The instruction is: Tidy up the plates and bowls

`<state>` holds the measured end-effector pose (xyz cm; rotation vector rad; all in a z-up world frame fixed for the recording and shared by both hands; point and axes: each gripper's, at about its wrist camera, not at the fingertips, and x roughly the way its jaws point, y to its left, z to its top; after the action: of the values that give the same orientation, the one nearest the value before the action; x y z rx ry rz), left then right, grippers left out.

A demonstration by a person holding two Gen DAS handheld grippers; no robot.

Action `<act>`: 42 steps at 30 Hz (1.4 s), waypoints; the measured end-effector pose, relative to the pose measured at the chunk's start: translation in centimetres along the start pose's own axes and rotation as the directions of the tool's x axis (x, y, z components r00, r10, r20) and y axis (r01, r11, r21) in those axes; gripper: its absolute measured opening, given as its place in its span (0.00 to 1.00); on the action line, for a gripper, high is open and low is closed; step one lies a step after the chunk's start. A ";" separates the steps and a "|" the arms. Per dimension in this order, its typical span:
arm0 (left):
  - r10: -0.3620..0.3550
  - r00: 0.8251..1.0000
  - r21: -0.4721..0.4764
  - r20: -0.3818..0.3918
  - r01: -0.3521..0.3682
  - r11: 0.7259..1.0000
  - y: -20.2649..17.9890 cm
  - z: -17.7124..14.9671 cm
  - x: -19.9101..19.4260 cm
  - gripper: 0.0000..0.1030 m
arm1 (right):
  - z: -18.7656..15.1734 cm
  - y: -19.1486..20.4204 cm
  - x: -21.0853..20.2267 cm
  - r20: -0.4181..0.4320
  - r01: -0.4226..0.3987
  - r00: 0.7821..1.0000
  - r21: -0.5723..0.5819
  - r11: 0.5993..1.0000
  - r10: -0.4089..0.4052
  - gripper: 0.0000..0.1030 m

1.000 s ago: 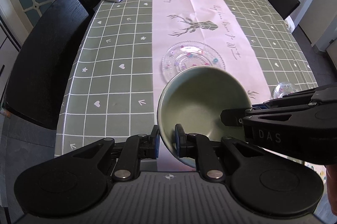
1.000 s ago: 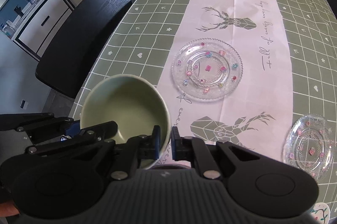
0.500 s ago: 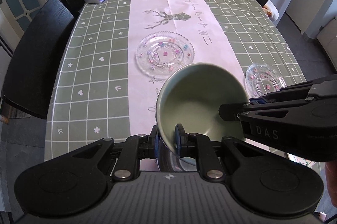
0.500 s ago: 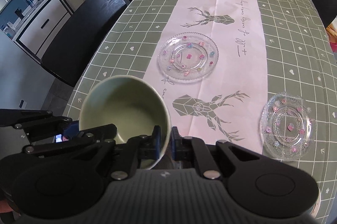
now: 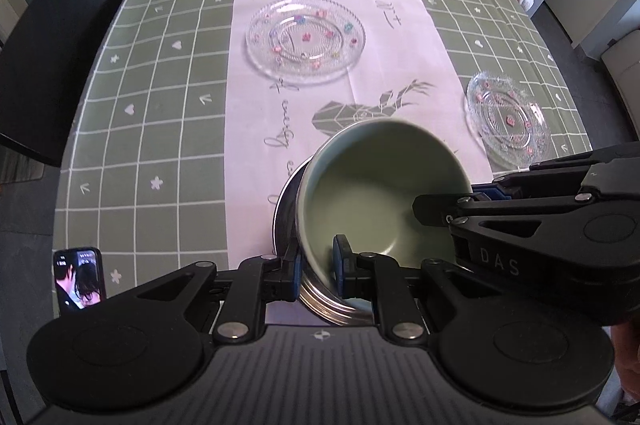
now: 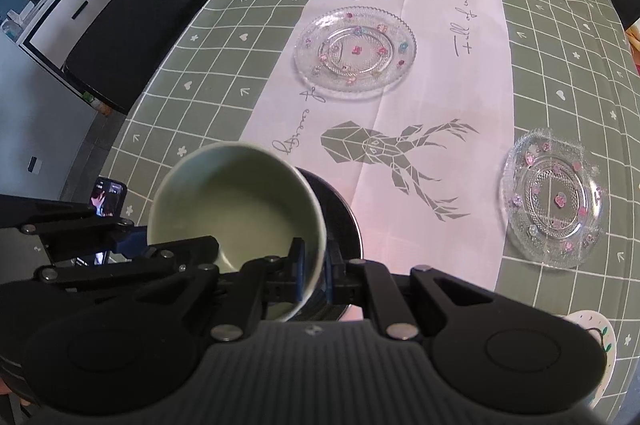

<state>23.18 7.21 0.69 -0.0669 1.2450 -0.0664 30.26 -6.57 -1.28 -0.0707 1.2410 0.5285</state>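
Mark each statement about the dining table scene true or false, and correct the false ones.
1. Both grippers grip the green bowl by its rim. True: left gripper, right gripper.
2. The green bowl holds soup. False: it is empty.
3. Two glass plates lie on the tablecloth. True: a larger one, a smaller one.
4. The two glass plates are stacked. False: they lie apart.
5. A metal bowl sits just under the green bowl. True.

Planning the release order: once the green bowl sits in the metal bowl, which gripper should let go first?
Probably neither first: left gripper and right gripper pinch opposite rims of the tilted green bowl over the metal bowl.
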 end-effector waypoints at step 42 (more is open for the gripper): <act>-0.084 0.990 -0.048 -0.117 0.079 0.996 0.9 0.5 1.9 0.21 | 0.1 -0.9 2.6 -0.075 -0.006 0.997 0.010 1.000 0.007 0.12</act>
<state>24.29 7.98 -0.98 -0.1534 1.3626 -0.1159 31.31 -6.42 -3.80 -0.0790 1.3174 0.5297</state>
